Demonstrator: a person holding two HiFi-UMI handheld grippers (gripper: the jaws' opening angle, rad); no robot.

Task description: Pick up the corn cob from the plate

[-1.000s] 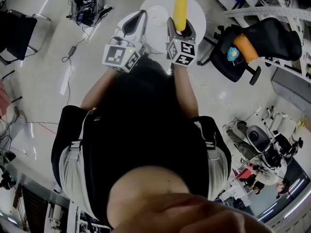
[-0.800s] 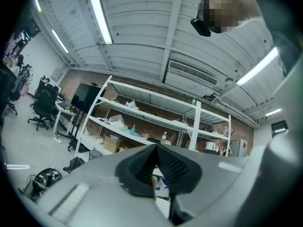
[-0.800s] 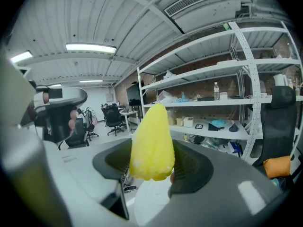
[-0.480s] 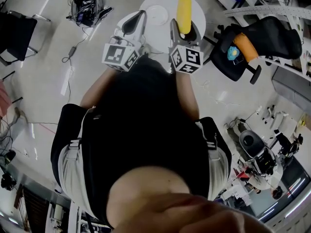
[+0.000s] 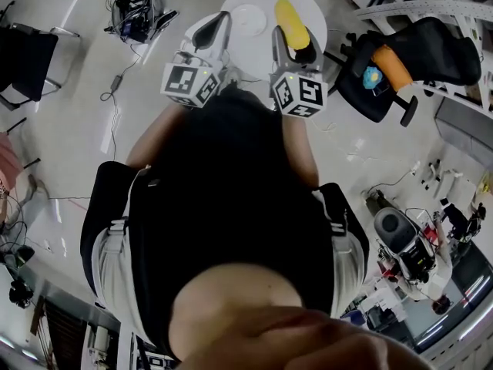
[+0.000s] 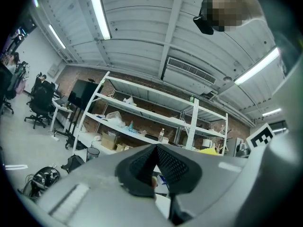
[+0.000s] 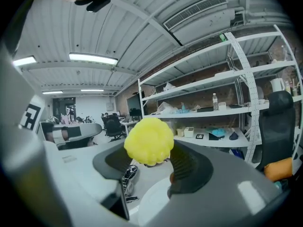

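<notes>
The yellow corn cob (image 5: 291, 23) is off the plate and held up over the round white table (image 5: 312, 10). My right gripper (image 5: 293, 43) is shut on its lower end. In the right gripper view the corn cob (image 7: 149, 141) fills the gap between the dark pads (image 7: 189, 167), end-on. The white plate (image 5: 248, 18) lies bare on the table, left of the cob. My left gripper (image 5: 211, 34) hovers beside the plate's near-left side, with its jaws together and nothing in them. In the left gripper view the left gripper (image 6: 155, 168) points at the shelving.
A black office chair (image 5: 408, 60) carrying an orange and blue object (image 5: 385, 69) stands right of the table. A bundle of cables and gear (image 5: 137, 10) lies on the floor at the upper left. Another dark chair (image 5: 27, 52) is at the left edge.
My right gripper has shifted slightly right with the corn cob, and the cob now leans with its tip to the left. The left gripper has barely moved.
</notes>
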